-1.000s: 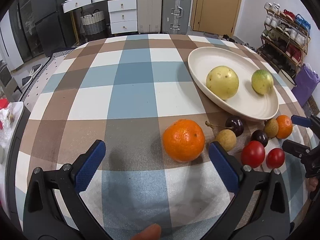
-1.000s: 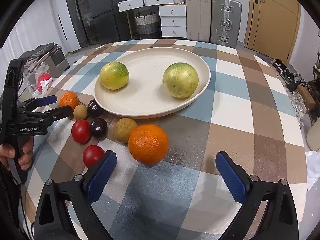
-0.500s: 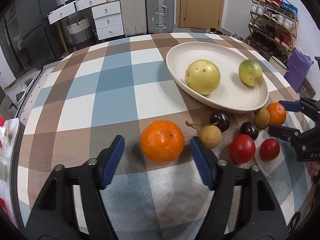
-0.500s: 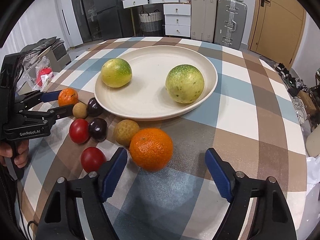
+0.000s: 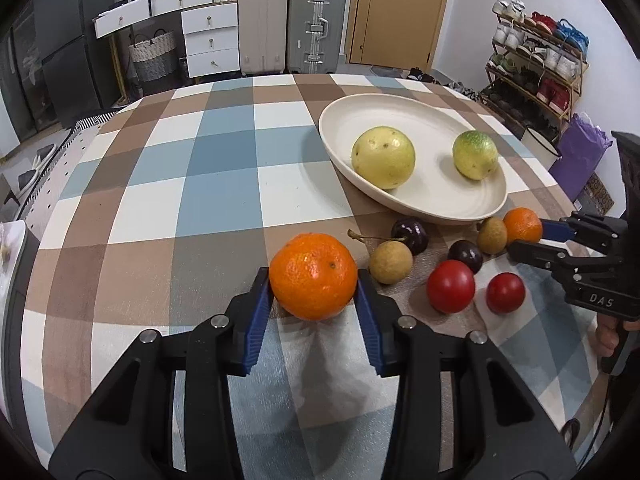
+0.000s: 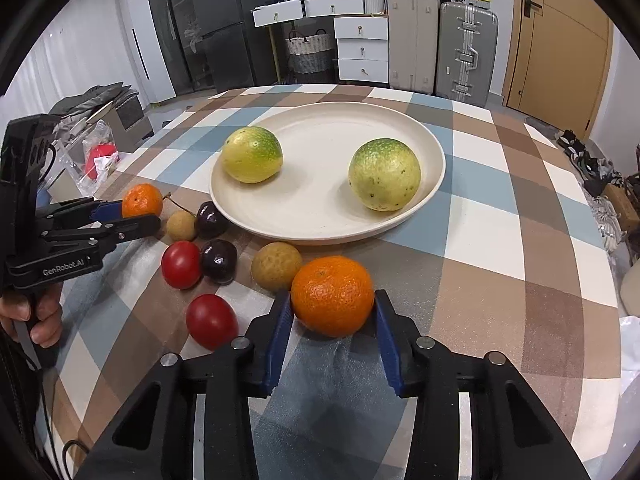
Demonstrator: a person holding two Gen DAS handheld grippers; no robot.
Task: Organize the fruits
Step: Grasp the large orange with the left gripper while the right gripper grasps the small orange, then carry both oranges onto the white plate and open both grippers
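A large orange [image 5: 313, 276] sits on the checked tablecloth between my left gripper's [image 5: 314, 304] blue pads, which press on its sides. In the right wrist view a gripper [image 6: 332, 320] is shut on the same large orange [image 6: 332, 295]. The other gripper [image 5: 532, 240] appears at the right edge of the left wrist view, nearly shut beside a small orange [image 5: 522, 225]. A cream plate [image 5: 472, 204] holds two yellow-green fruits [image 5: 383, 157] [image 5: 475, 155]. Cherries, longans and red tomatoes [image 5: 451, 286] lie in front of the plate.
The round table's edge runs close behind the plate on the right. Suitcases [image 5: 316, 24], drawers, a door and a shoe rack [image 5: 536, 60] stand beyond the table. A plastic bag with red contents [image 6: 100, 156] lies off the table's left side.
Both wrist views show the jaws closing from wide open onto the large orange. The cameras moved closer to it. The other fruits have not moved.
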